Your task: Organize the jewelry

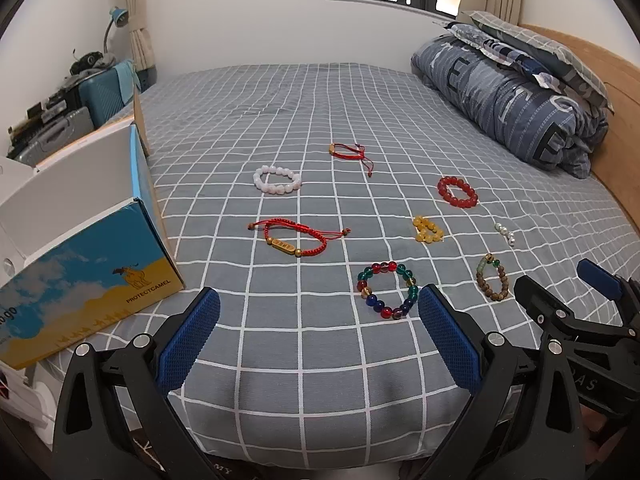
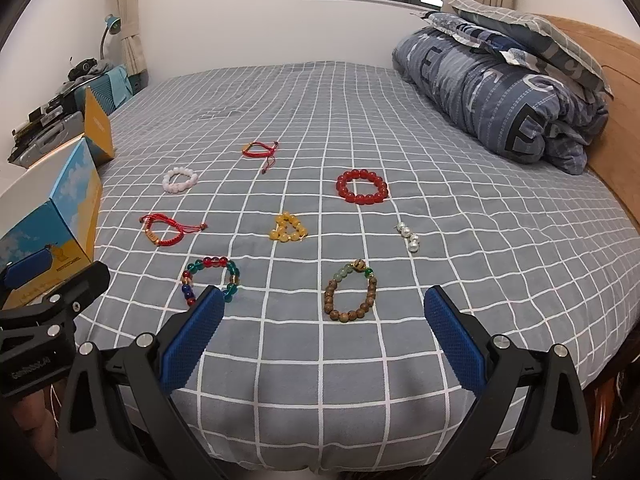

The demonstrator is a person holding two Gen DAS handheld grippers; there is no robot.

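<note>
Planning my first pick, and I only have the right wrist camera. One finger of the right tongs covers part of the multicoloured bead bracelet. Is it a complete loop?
Observer: Yes. In the left wrist view the multicoloured bracelet shows whole, a closed ring lying flat.
Operator: I see the camel box only from the side. Is it open?
Observer: It is. The box has its top open and its white inner walls show. I cannot see its floor.
Operator: And the left tongs? I only see their edge.
Observer: The left tongs are open, with nothing between the fingers.
</note>
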